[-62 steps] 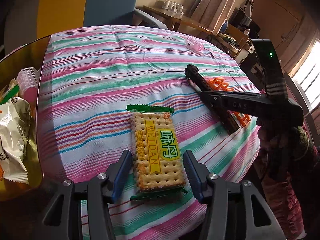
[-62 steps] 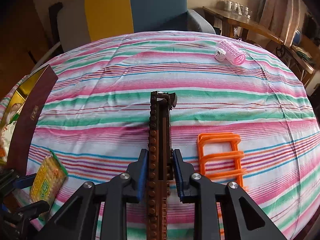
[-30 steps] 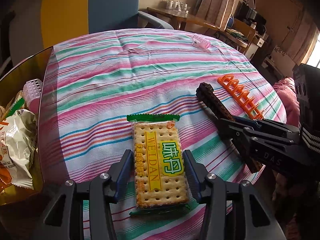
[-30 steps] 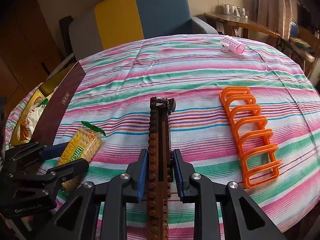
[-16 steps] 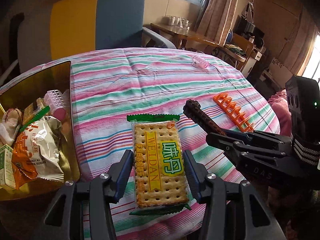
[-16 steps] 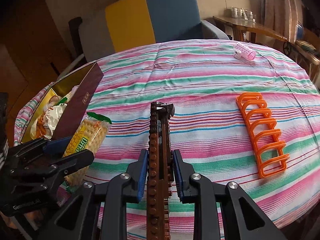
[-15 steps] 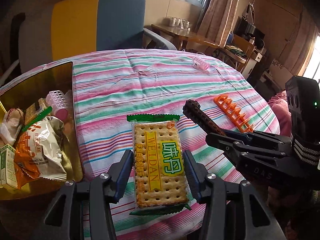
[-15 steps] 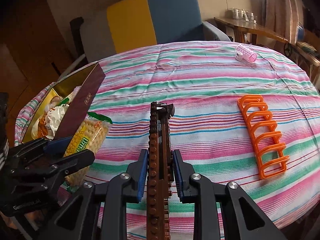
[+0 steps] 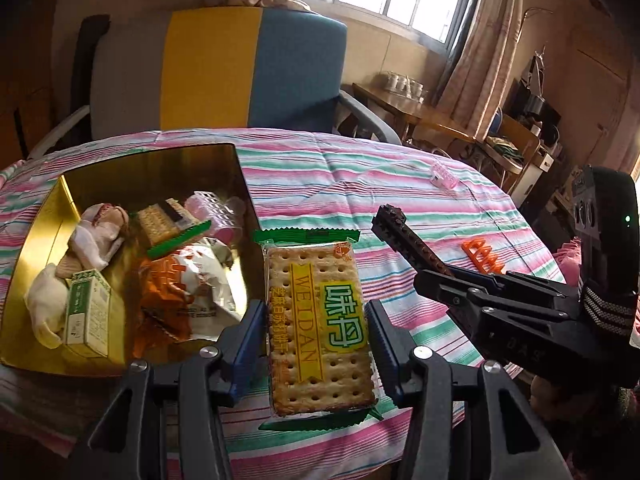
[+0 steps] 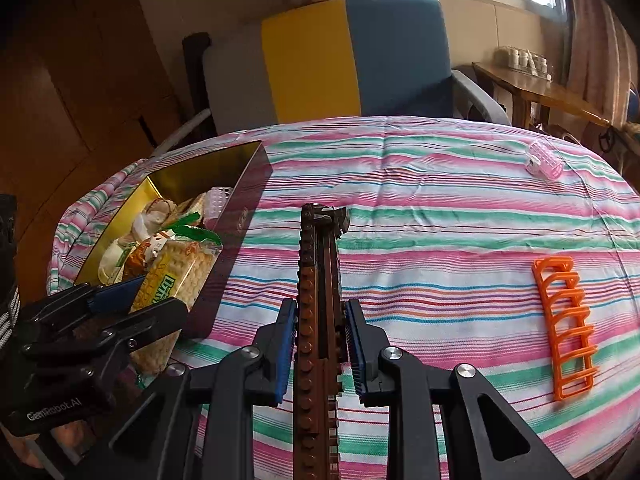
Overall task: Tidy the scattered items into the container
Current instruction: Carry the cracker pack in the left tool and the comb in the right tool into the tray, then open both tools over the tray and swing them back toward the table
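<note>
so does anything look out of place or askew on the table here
Two items lie loose on the striped cloth, away from the gold box: a pink hair roller near the far edge and an orange clip rack lying flat. Nothing looks spilled or damaged.

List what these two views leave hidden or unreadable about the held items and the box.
- Brown brick bar: its near end runs off the bottom edge of the right wrist view.
- Cracker pack: underside unseen; in the right wrist view the left tool covers its lower part.
- Gold box: floor buried under snacks.
- Small green carton: print too small.
</note>
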